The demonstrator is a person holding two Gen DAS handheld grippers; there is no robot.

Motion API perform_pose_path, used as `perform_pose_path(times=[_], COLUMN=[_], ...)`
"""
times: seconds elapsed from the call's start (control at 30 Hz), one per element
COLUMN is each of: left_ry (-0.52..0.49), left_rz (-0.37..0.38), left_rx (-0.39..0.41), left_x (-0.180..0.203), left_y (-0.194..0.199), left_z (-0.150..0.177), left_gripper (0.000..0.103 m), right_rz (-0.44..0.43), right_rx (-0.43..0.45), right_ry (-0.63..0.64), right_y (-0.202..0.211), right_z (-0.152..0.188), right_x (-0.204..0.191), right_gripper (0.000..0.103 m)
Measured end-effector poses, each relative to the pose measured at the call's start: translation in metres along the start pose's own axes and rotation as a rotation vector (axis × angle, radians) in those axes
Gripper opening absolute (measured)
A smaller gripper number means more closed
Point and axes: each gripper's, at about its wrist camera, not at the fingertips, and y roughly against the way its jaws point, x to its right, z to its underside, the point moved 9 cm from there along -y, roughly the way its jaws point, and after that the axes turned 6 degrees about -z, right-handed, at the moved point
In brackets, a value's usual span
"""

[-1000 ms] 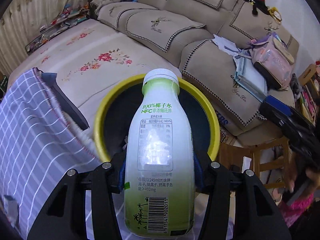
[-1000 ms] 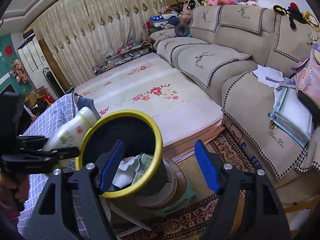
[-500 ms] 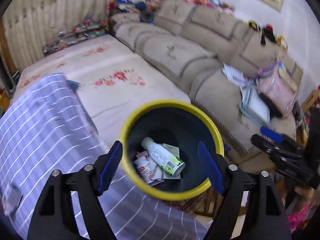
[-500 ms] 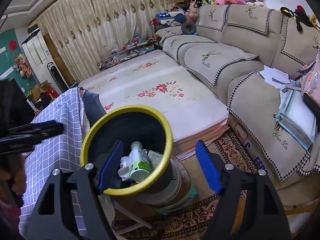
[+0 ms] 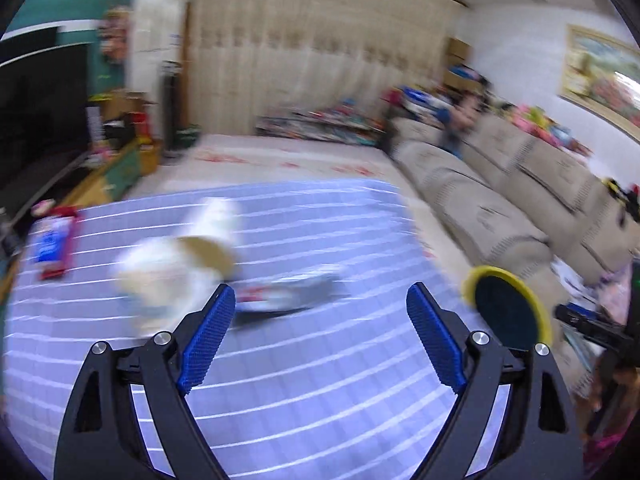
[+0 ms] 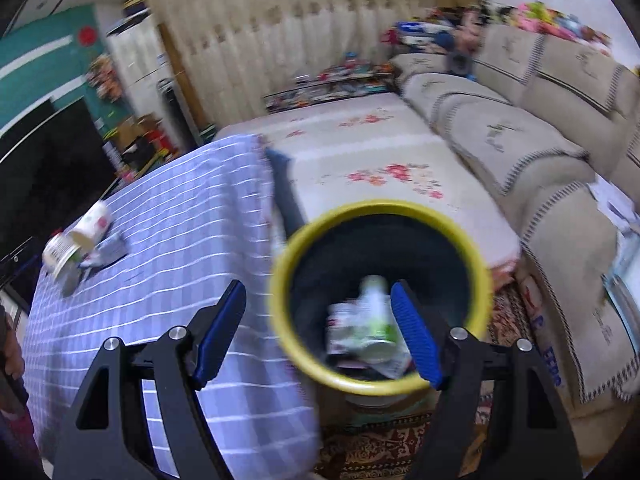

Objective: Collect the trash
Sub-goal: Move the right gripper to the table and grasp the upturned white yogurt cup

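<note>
My left gripper (image 5: pixel 320 300) hangs over the purple checked tablecloth (image 5: pixel 320 392); its jaws are opening and nothing is between them. Ahead of it on the cloth lie blurred white paper cups (image 5: pixel 176 272), a flat grey wrapper (image 5: pixel 292 296) and a red and blue packet (image 5: pixel 54 244). The yellow-rimmed bin (image 5: pixel 508 308) stands to its right. In the right wrist view my right gripper (image 6: pixel 318 285) is open and empty above the bin's rim (image 6: pixel 280 280). A white and green bottle (image 6: pixel 374 316) lies inside on other trash. The cups (image 6: pixel 86 228) show at the far left.
A beige sofa (image 6: pixel 520 140) runs along the right, with a floral mat (image 6: pixel 360 160) in front of it. A patterned rug (image 6: pixel 380 448) lies under the bin. A dark screen (image 5: pixel 36 120) stands to the left of the table, and curtains (image 5: pixel 300 60) hang behind it.
My left gripper let the bottle drop into the bin, opened wide and swung left over the table. My right gripper moved closer above the bin and turned left.
</note>
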Motion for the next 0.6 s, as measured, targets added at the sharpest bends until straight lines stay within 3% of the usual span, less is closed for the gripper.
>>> perform_pose_path(times=[0.1, 0.33, 0.6], left_ry=[0.046, 0.165, 0.256], left_rz=[-0.116, -0.271, -0.391], left_rx=[0.023, 0.056, 0.11], left_x=[-0.065, -0.179, -0.232], left_y=[0.008, 0.012, 0.027], left_z=[0.007, 0.03, 0.044], left_gripper=[0.087, 0.088, 0.091], right_rz=[-0.042, -0.162, -0.313], right_rx=[-0.026, -0.088, -0.128], right_ry=[0.077, 0.234, 0.416], right_y=[-0.017, -0.049, -0.076], right_z=[-0.005, -0.012, 0.004], right_x=[-0.047, -0.155, -0.282], right_gripper=[0.071, 0.071, 0.071])
